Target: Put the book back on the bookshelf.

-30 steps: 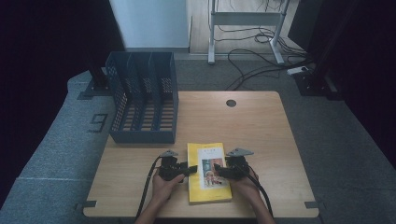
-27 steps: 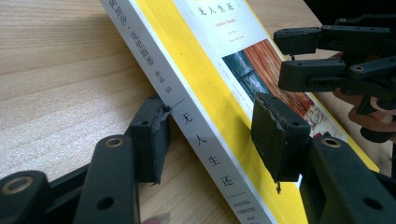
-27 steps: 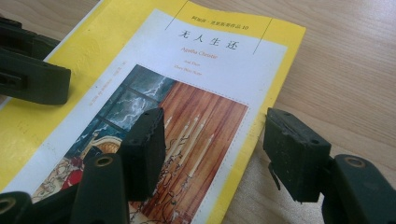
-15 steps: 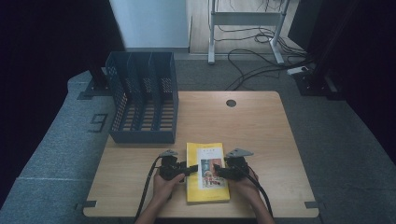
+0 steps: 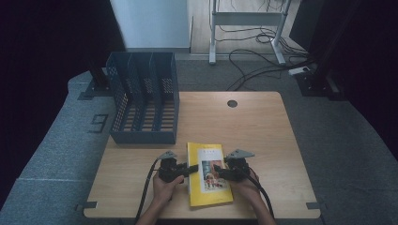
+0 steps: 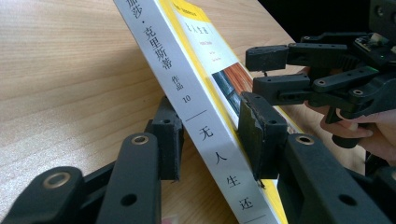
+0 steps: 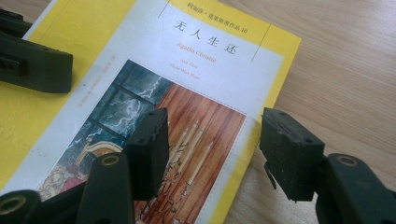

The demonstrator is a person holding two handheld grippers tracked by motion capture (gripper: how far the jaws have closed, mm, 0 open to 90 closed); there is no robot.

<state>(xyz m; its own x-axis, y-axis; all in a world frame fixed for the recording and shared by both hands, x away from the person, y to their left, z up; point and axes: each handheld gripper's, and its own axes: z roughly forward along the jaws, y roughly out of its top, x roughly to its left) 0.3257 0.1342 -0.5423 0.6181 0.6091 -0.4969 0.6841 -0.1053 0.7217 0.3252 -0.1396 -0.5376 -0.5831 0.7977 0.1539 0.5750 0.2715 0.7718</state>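
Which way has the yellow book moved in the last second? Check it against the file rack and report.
No. In the high view the yellow book keeps the same gap to the file rack and the same place near the table's front edge.

Black hand-held gripper (image 5: pixel 187 169), grey triangular plate, trailing black cable.

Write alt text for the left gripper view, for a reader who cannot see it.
A yellow paperback book, tilted on edge, stands between the left gripper's two black jaws, which have just been closing across its white spine and cover. Beyond it, the right gripper, held in a hand, reaches over the cover above the wooden table.
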